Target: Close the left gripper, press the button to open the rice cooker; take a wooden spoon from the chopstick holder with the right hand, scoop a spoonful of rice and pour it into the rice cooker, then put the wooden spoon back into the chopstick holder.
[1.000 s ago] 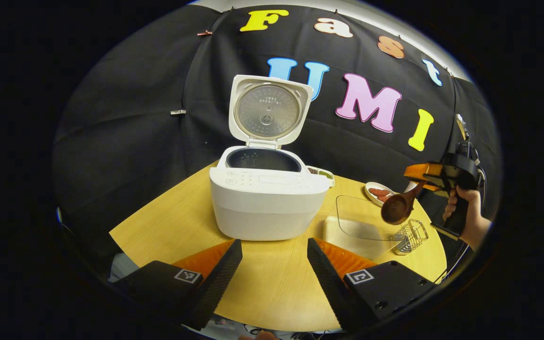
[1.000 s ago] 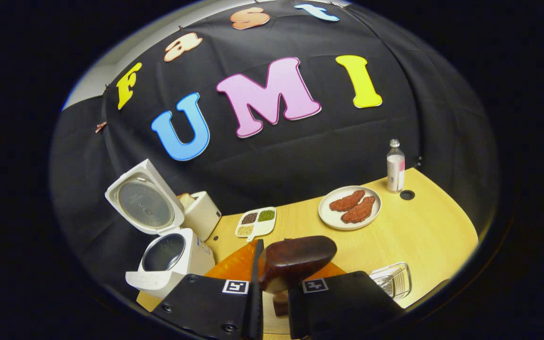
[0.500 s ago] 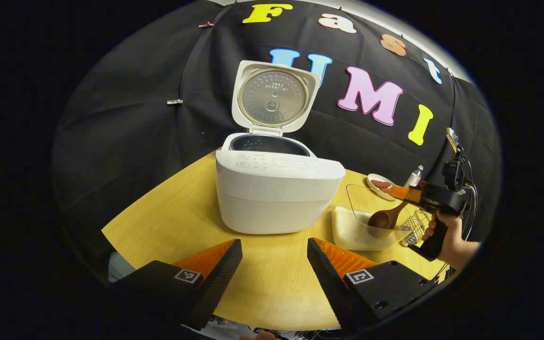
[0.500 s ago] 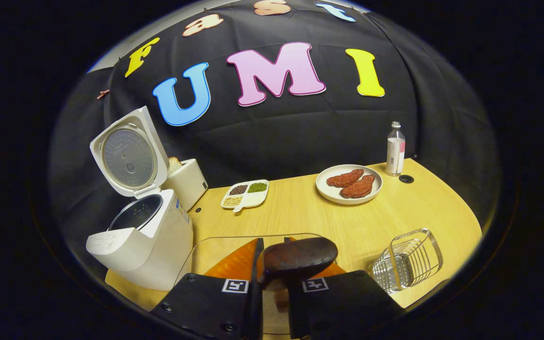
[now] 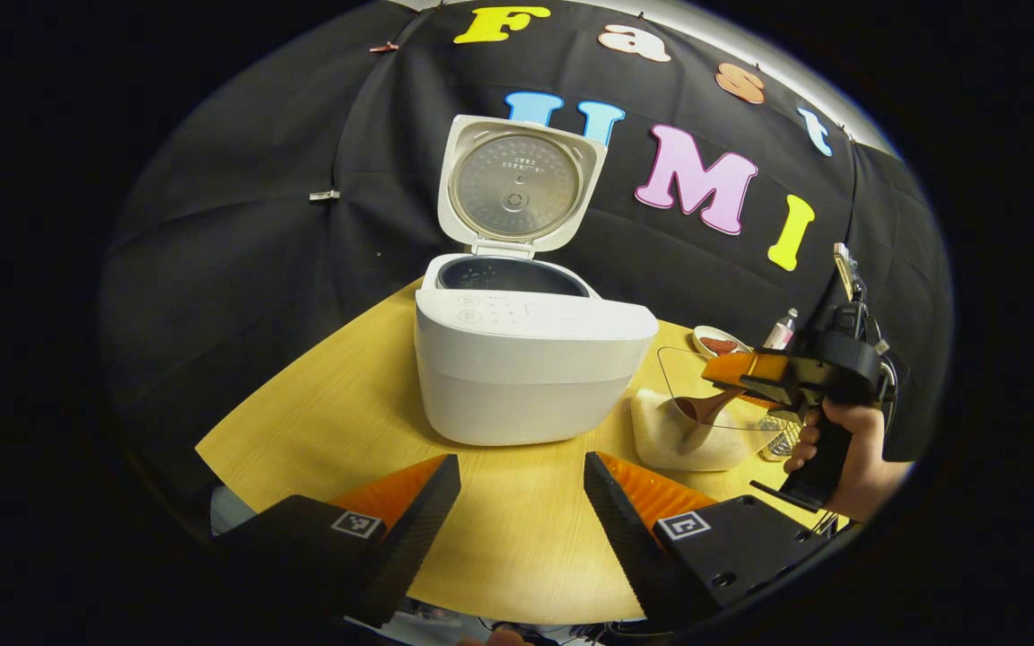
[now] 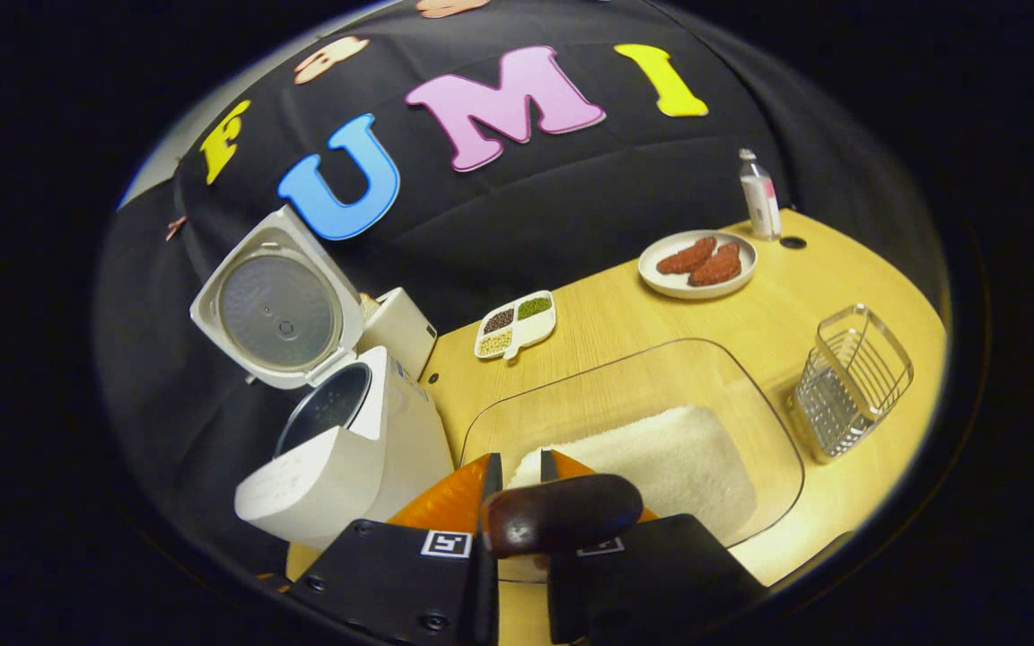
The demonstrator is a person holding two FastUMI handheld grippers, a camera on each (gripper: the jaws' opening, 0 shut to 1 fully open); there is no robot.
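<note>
The white rice cooker [image 5: 530, 363] stands with its lid [image 5: 517, 193] up and its dark pot showing; it is also at the left of the right gripper view [image 6: 346, 467]. My left gripper [image 5: 521, 502] hangs open in front of it, holding nothing. My right gripper [image 6: 517, 516], held by a hand [image 5: 845, 458], is shut on the wooden spoon [image 6: 562, 525]. The spoon's bowl [image 5: 695, 411] dips into the clear container [image 6: 634, 449] over the white rice [image 6: 670, 462]. The wire chopstick holder [image 6: 854, 377] stands to the container's right.
On the wooden table [image 5: 337, 431] sit a plate of red food [image 6: 696, 263], a bottle [image 6: 759, 193], a small divided dish of grains [image 6: 515, 323] and a white toaster [image 6: 400, 327] behind the cooker. The table's near edge lies just beyond my left fingers.
My right gripper has come down and tilted forward, taking the spoon from above the holder into the rice container. The left gripper has stayed open, shifting only slightly.
</note>
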